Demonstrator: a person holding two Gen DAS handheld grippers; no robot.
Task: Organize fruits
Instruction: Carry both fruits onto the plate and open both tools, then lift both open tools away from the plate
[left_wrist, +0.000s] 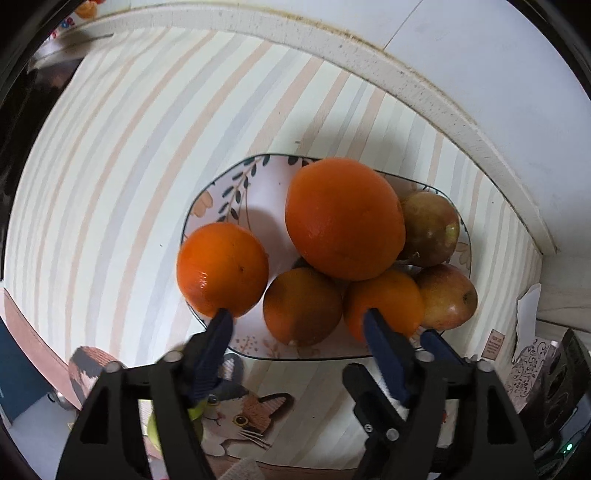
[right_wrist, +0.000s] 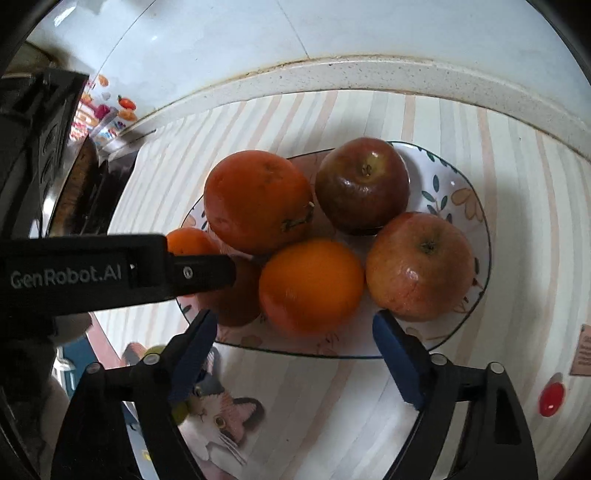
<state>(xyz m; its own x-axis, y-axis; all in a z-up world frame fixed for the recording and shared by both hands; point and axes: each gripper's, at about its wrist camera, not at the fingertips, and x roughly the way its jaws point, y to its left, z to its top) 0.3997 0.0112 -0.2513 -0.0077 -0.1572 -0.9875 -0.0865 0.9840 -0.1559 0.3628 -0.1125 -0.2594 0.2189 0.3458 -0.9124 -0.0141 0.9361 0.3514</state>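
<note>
Orange fruit (left_wrist: 302, 305) on plate (left_wrist: 258, 184) lies between spread left jaws; right jaws spread, empty.

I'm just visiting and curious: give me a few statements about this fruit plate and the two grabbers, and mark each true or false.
1. The plate holds both oranges and apples. True.
2. The left gripper has its fingers clamped shut on an apple. False: its fingers are spread wide among the oranges.
3. The biggest orange sits on top of other fruit. True.
4. The plate is plain white. False: it has painted leaves and flowers.
5. The right gripper is open, gripping nothing. True.
6. Three apples are visible. False: two, the dark red apple and the paler apple.
</note>
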